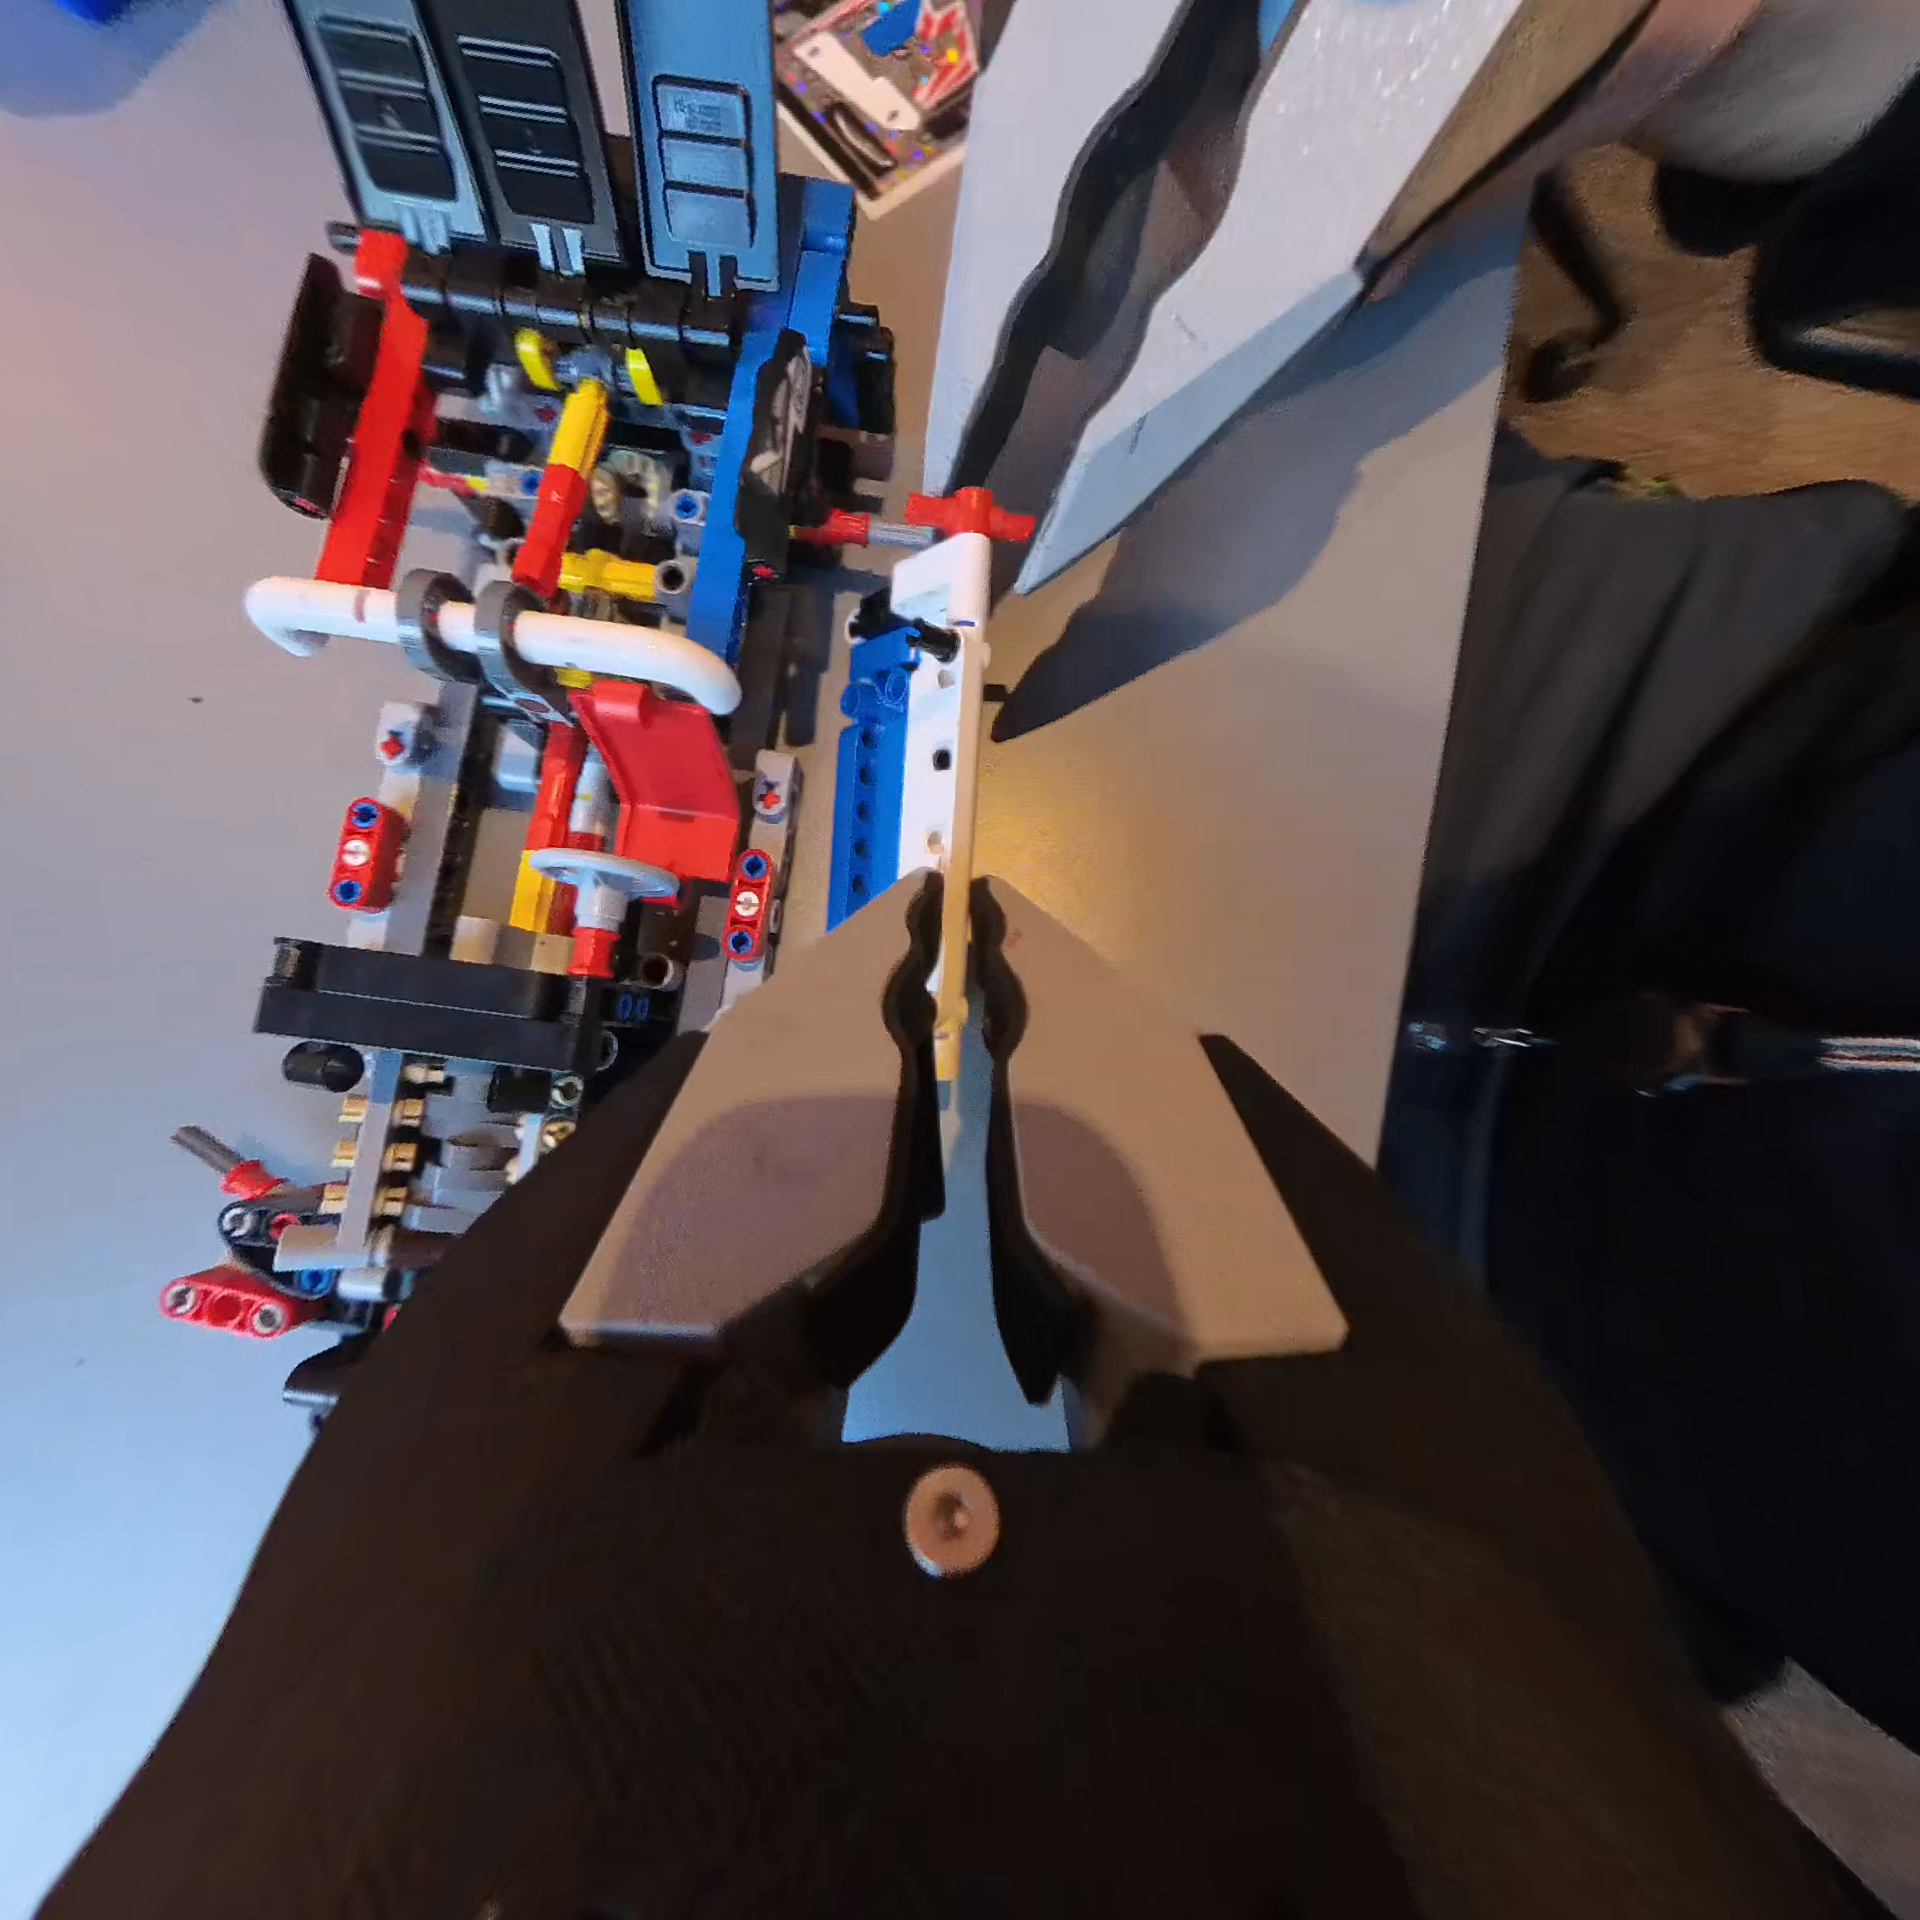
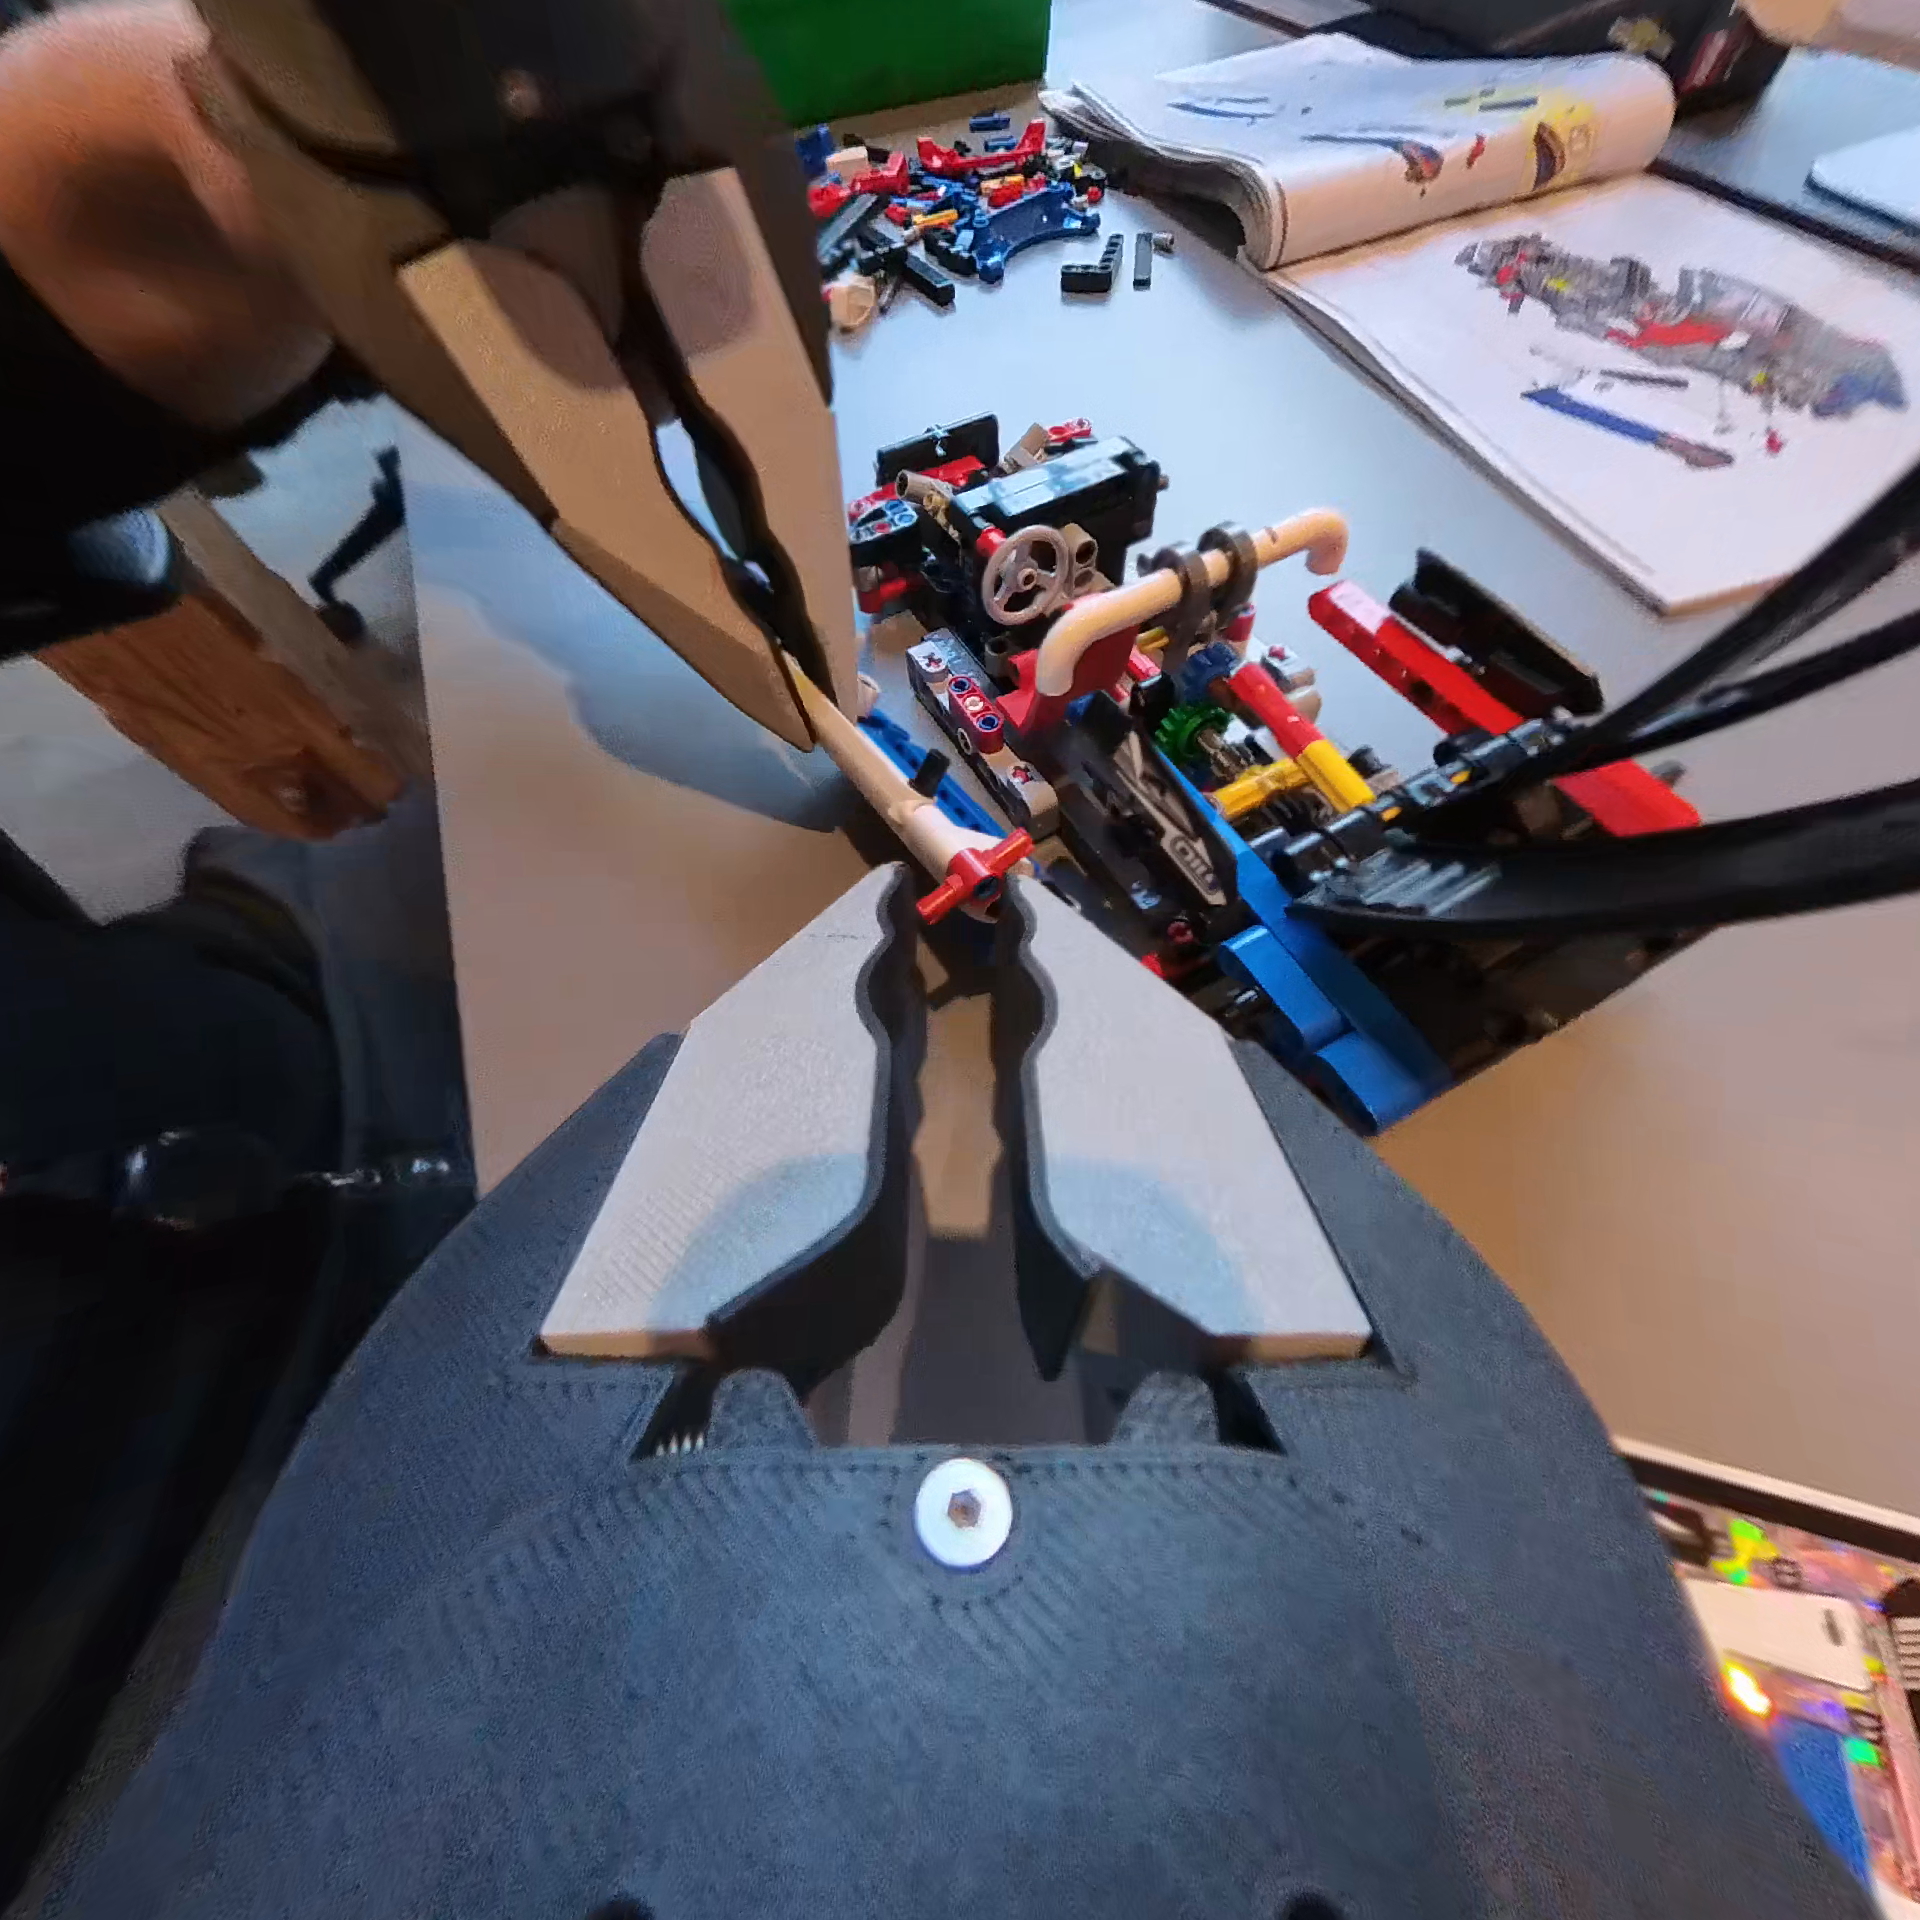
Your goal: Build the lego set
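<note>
Your left claw clenches the white beam; your right claw, released, flanks its red pin beside the car on the bench. Squeezing crookedly could twist the beam loose.

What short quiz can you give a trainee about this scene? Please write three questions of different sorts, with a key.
1. True or false: the left hand-held gripper is shut on the white beam.
2. Which colour is the pin at the far end of that beam? A green, B red, C yellow.
3. Fill in: the second beam, joined alongside the white one, is ___.

Key: 1 true; 2 B; 3 blue.
</note>
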`<state>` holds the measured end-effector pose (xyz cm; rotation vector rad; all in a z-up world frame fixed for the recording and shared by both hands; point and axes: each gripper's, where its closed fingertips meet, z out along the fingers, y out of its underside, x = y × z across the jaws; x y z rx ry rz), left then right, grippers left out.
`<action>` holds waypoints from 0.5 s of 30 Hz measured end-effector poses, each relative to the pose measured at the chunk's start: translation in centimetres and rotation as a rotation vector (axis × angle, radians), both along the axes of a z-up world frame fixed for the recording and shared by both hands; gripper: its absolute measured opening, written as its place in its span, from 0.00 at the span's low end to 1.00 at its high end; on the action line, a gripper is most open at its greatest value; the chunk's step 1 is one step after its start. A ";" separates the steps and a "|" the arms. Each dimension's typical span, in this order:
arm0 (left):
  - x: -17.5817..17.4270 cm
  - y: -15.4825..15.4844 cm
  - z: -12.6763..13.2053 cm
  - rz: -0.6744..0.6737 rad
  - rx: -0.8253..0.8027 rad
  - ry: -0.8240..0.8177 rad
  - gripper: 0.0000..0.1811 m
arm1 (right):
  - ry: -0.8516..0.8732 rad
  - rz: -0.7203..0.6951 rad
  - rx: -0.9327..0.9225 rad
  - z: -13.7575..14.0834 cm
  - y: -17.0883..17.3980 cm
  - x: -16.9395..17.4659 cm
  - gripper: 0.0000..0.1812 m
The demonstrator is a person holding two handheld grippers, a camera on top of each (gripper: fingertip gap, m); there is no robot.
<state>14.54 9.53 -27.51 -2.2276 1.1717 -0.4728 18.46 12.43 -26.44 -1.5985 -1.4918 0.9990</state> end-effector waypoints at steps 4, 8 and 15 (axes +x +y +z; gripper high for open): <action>-0.1 -0.2 0.1 -0.052 -0.083 -0.046 0.01 | -0.040 0.004 0.093 -0.5 0.0 -0.1 0.07; -0.2 0.0 0.3 -0.085 -0.151 -0.074 0.01 | -0.074 -0.014 0.098 -0.5 0.7 0.7 0.09; -0.5 0.7 0.4 -0.111 -0.244 -0.119 0.01 | -0.141 -0.031 0.436 0.6 1.8 1.5 0.20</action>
